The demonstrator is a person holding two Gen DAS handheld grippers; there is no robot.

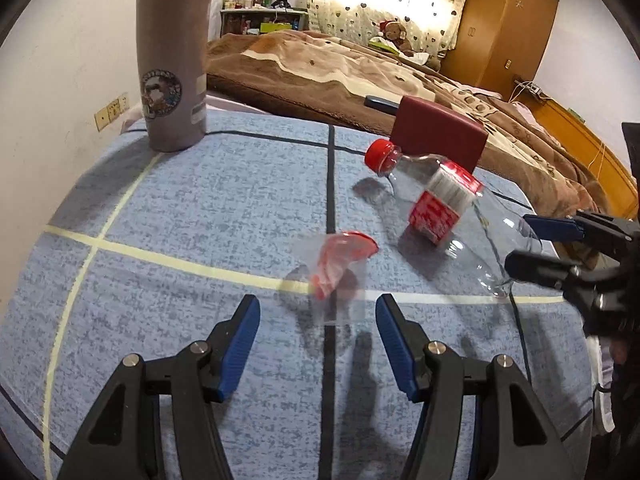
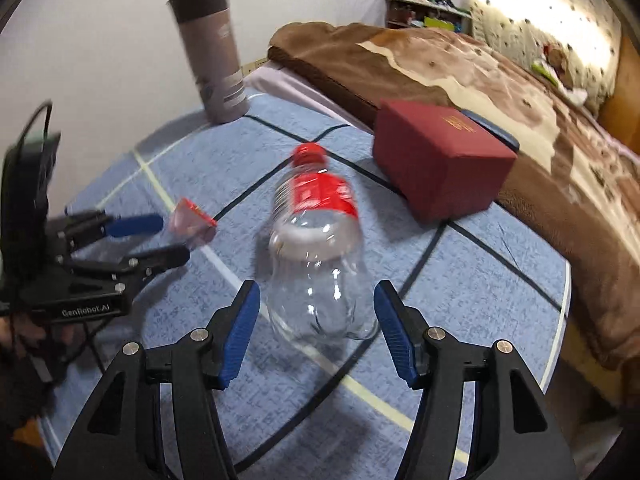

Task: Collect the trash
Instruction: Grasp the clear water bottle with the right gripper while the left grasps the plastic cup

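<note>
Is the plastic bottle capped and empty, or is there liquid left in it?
Capped and seemingly empty: the plastic bottle lies on its side, red cap on, and the cloth's lines show through its clear body.

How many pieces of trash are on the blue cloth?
2. A clear bottle lies between the right claw tips; a small plastic wrapper sits just ahead of the left claw.

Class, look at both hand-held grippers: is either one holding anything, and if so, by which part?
Nothing is held. The left hand-held gripper is open around the plastic wrapper; the right hand-held gripper is open around the bottle base.
</note>
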